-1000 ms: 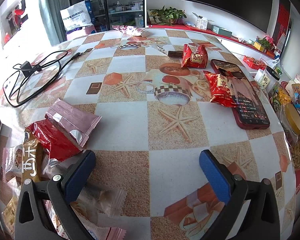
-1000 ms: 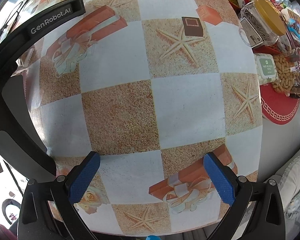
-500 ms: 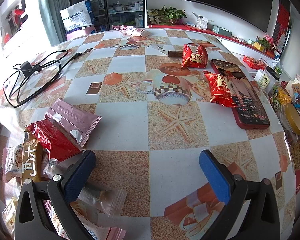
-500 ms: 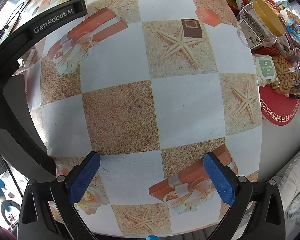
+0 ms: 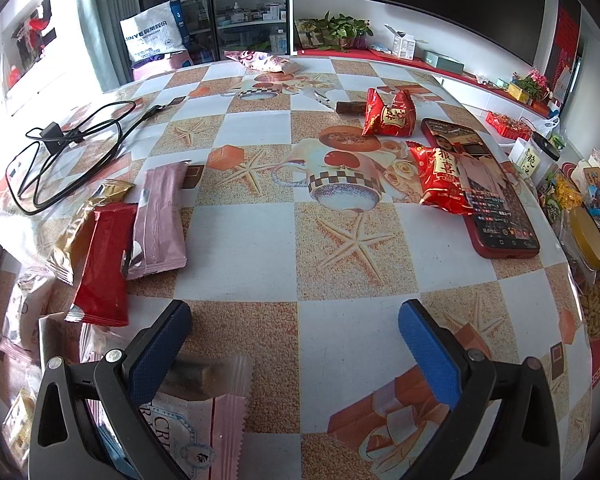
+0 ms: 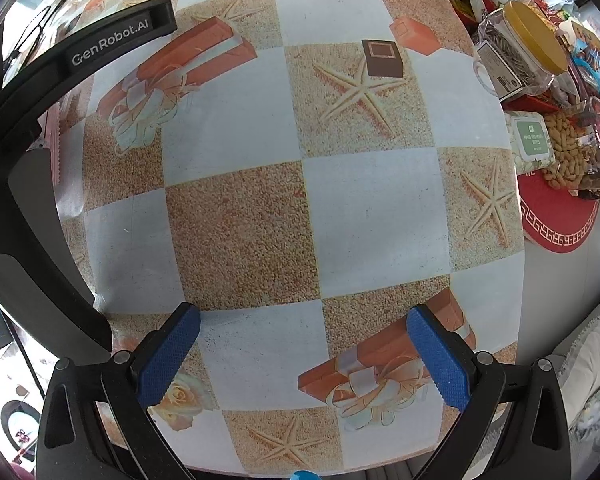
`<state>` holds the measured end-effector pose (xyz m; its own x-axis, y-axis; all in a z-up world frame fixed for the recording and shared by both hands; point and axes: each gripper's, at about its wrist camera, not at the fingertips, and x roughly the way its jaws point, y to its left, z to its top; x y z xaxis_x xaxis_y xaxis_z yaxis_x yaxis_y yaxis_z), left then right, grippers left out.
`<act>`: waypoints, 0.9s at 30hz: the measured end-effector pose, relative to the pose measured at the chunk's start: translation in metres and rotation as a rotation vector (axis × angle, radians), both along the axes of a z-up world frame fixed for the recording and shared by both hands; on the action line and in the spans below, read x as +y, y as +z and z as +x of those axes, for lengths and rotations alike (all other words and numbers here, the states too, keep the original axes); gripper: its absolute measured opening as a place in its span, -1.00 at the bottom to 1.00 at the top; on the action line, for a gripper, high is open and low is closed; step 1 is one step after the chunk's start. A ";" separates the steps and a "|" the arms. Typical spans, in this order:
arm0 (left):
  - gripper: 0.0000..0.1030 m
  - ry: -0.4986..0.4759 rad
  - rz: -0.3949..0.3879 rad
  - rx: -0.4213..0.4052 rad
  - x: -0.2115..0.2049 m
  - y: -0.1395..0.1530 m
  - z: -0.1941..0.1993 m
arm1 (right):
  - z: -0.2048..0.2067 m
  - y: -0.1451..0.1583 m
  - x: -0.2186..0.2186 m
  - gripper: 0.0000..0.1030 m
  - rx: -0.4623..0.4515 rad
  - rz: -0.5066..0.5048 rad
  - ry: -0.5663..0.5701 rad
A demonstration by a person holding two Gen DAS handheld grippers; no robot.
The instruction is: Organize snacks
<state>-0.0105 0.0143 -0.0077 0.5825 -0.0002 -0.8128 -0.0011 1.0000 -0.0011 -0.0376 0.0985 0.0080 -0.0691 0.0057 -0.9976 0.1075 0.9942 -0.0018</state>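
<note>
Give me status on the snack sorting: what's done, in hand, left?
Done: a loose group at the left, with the red packet, pink packet and gold packet side by side. In hand: nothing; left gripper and right gripper are open and empty. Left: two red bags across the table, one overlapping the phone.

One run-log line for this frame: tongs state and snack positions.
left tongs: open, empty | right tongs: open, empty | red packet, pink packet: side by side, table left | phone: right

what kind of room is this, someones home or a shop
Most likely a home living or dining room: a big wall-mounted screen, a potted plant on the ledge, and a snack-strewn table under a printed cloth.
</note>
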 end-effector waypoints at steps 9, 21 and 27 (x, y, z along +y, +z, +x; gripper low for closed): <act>1.00 0.000 0.000 0.000 0.004 -0.002 -0.003 | 0.000 0.000 -0.001 1.00 0.010 -0.003 0.000; 1.00 -0.127 0.014 0.248 0.001 0.004 0.008 | 0.009 -0.003 -0.002 1.00 0.052 -0.010 -0.006; 1.00 -0.301 -0.012 0.479 -0.004 0.011 0.009 | 0.015 -0.003 -0.005 1.00 0.062 -0.005 -0.022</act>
<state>-0.0018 0.0102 0.0037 0.1217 -0.1202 -0.9853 0.2815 0.9561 -0.0818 -0.0223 0.0938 0.0050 -0.1304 0.0031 -0.9915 0.1285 0.9916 -0.0138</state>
